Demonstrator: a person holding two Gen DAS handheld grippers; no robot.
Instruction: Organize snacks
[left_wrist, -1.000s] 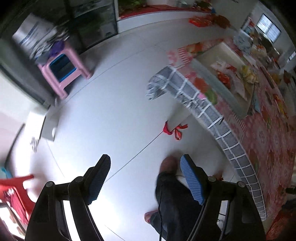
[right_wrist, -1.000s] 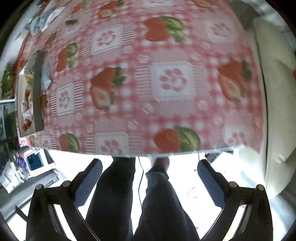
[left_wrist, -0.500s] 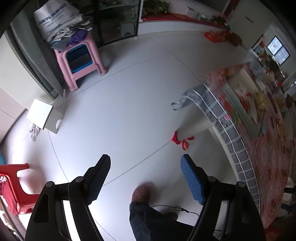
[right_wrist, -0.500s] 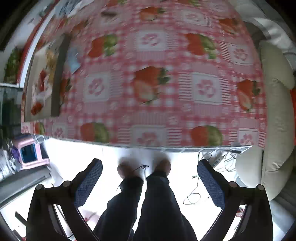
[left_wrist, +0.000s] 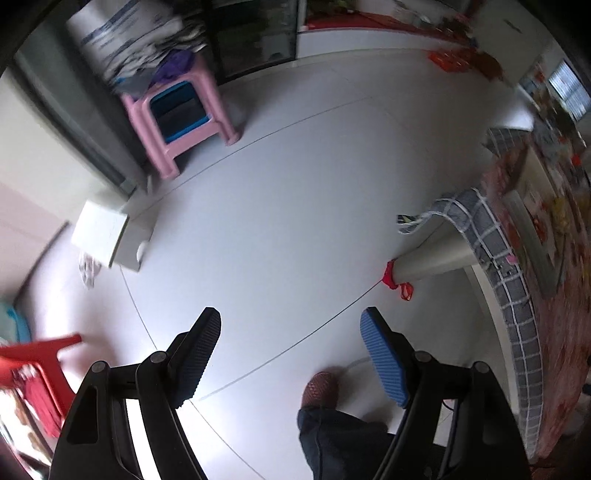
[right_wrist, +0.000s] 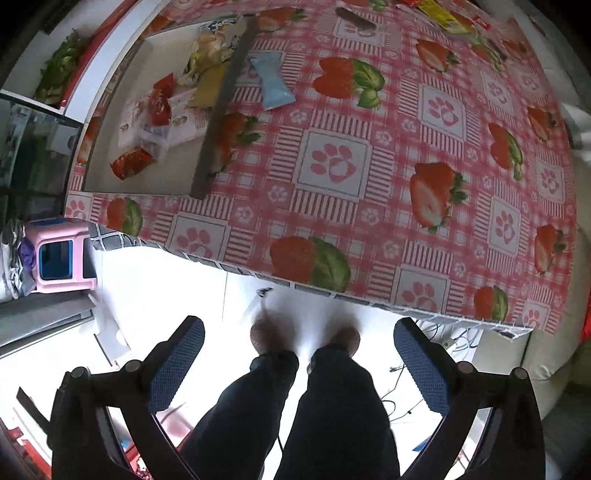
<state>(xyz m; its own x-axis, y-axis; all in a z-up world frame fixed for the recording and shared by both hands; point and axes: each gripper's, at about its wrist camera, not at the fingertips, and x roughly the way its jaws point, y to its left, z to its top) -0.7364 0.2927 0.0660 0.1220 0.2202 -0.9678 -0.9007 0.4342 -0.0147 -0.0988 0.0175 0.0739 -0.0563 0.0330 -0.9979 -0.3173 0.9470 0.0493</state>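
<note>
A: Pink checked cloth with strawberries covers the table (right_wrist: 332, 162). Where are the snacks?
B: Mostly in the tray (right_wrist: 218, 110) at the table's far left corner: red packets (right_wrist: 160, 99) and yellow ones. A pale blue packet (right_wrist: 273, 83) lies on the cloth just beside the tray's wall.
A: And the grippers?
B: The right gripper (right_wrist: 299, 358) hangs over the near edge, jaws spread, nothing between them. The left gripper (left_wrist: 291, 354) points at the floor (left_wrist: 280, 206), jaws apart and empty too.

Pink stool (left_wrist: 184, 122) with blue inset seen by dark cabinet (left_wrist: 255, 37); white box (left_wrist: 107, 236) on pale floor (left_wrist: 277, 206); red chair (left_wrist: 33, 365), possibly plastic, blurred.
</note>
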